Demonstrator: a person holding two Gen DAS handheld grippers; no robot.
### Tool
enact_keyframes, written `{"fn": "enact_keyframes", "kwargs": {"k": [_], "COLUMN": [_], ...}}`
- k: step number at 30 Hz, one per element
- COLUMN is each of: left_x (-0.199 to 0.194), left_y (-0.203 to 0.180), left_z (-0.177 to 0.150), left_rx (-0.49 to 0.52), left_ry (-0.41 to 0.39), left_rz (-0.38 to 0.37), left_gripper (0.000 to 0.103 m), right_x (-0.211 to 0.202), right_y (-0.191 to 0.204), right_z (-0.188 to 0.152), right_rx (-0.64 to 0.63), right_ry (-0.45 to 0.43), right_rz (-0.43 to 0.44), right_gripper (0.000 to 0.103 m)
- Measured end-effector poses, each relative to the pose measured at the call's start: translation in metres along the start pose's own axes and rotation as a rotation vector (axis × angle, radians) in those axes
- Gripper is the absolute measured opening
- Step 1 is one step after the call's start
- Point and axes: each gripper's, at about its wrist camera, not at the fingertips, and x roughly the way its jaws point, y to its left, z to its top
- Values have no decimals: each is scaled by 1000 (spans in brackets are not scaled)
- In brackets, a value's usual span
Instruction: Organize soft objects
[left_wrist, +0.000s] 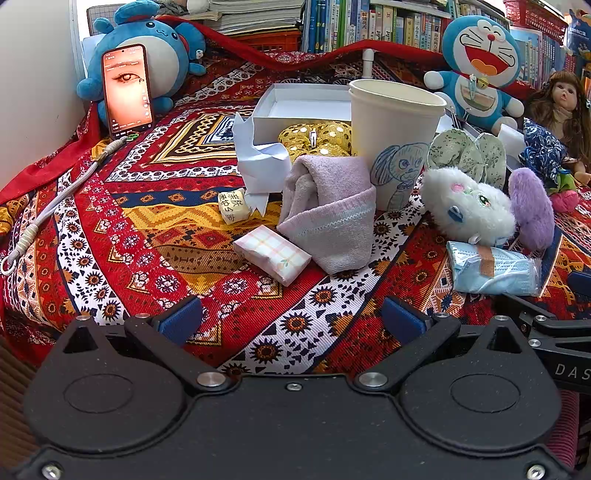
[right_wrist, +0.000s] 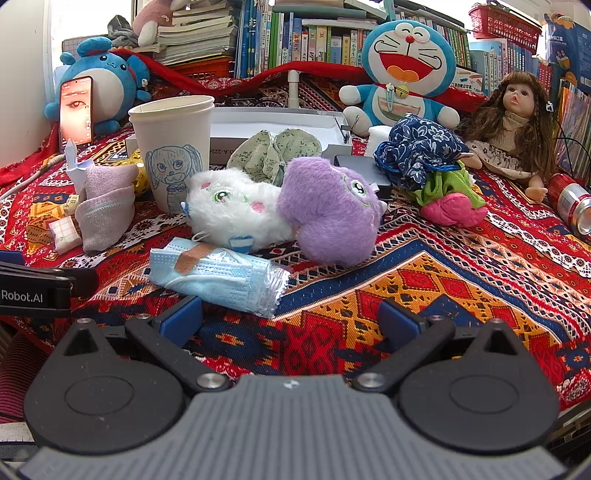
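Purple plush (right_wrist: 328, 214) partly hides the white plush (right_wrist: 236, 210); both grippers' jaws gape wide, holding nothing.

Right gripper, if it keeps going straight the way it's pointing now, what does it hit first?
Probably the mask pack: it lies just ahead of the open right gripper, a little toward its left finger. Dead centre it might just clear the pack's end and reach the purple plush behind; depth is hard to judge.

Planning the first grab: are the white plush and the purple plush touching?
Touching. The right wrist view shows the white plush pressed against the purple plush, no cloth visible between them.
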Motion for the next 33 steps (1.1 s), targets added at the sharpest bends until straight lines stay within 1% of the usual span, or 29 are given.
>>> {"fn": "enact_keyframes", "kwargs": {"k": [26,29,33], "left_x": [0,0,2], "left_y": [0,2,10], "left_z": [0,-1,-3], "left_rx": [3,12,20], "left_ry": [-2,-12,-42], "left_rz": [-1,-10,-20], "left_gripper": [103,103,103], "right_x": [0,0,1], "right_y": [0,0,-4], "right_z": [0,0,-5], "right_rx": [0,-1,-15], "right_ry": [-2,-9,-41], "right_rz": [0,4,31], "right_gripper": [103,103,103]}}
